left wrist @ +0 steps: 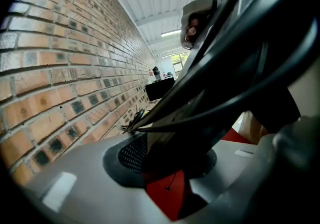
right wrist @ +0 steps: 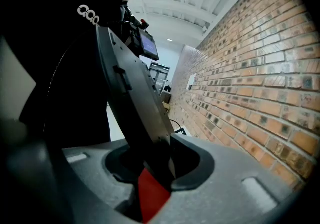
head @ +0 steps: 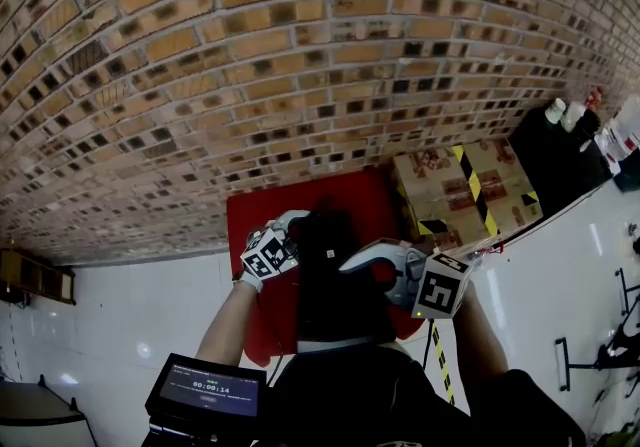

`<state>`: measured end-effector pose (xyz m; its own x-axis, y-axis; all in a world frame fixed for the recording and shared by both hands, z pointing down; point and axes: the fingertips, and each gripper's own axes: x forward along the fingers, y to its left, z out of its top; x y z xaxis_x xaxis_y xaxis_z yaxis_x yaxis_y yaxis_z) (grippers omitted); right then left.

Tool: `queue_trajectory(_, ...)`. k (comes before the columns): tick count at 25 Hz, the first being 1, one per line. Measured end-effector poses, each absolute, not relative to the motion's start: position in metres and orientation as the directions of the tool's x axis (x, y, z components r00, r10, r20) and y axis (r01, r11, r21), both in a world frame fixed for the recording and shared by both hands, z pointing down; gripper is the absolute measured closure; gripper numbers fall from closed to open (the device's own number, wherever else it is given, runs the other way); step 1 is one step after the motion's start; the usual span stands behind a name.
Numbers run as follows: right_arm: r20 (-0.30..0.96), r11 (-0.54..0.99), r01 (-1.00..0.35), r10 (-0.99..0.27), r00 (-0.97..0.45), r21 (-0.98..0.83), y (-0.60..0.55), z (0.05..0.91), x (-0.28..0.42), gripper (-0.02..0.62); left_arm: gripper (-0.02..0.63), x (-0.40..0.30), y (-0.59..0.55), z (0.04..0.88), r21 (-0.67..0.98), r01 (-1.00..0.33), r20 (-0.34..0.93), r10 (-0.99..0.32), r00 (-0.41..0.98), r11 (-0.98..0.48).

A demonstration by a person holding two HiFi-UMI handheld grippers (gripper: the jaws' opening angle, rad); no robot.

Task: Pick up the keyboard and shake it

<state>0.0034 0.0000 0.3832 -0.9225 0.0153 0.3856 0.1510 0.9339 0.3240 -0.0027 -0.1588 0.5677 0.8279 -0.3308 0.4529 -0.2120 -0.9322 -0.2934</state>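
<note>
Pickup looked done: keyboard (head: 325,280) was held tilted above the red mat (head: 250,215), left gripper (head: 297,237) and right gripper (head: 352,271) each clamped on one end; shake probably not finished.

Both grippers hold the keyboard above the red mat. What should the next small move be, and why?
Probably a short shake up and down. The left gripper and the right gripper each clamp one end of the keyboard, and it seems lifted off the red mat.
</note>
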Motion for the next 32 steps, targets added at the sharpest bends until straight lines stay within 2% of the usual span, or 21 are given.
queue_trajectory(9, 0.396, 0.875, 0.182, -0.012, -0.918, 0.449, 0.019, 0.361, 0.000, 0.489, 0.439, -0.011, -0.169, 0.510, -0.470, -0.253, 0.367, -0.449, 0.815, -0.845)
queue_trajectory(15, 0.394, 0.889, 0.177, -0.005, -0.919, 0.423, 0.007, 0.367, -0.002, 0.491, 0.438, -0.015, -0.174, 0.526, -0.428, -0.255, 0.408, -0.437, 0.801, -0.867)
queue_trajectory(21, 0.410, 0.864, 0.216, 0.011, -0.912, 0.456, 0.021, 0.362, -0.002, 0.485, 0.439, -0.018, -0.172, 0.505, -0.491, -0.306, 0.339, -0.503, 0.795, -0.815)
queue_trajectory(23, 0.395, 0.883, 0.205, 0.024, -0.918, 0.423, 0.016, 0.364, -0.002, 0.485, 0.439, -0.018, -0.169, 0.517, -0.448, -0.305, 0.367, -0.484, 0.794, -0.841)
queue_trajectory(27, 0.341, 0.940, 0.181, 0.076, -0.937, 0.289, 0.001, 0.366, -0.005, 0.490, 0.442, -0.015, -0.146, 0.561, -0.259, -0.301, 0.437, -0.389, 0.811, -0.918)
queue_trajectory(32, 0.266, 0.977, 0.175, 0.138, -0.954, 0.121, -0.021, 0.374, -0.014, 0.508, 0.476, -0.006, -0.098, 0.600, -0.068, -0.271, 0.487, -0.269, 0.831, -0.960)
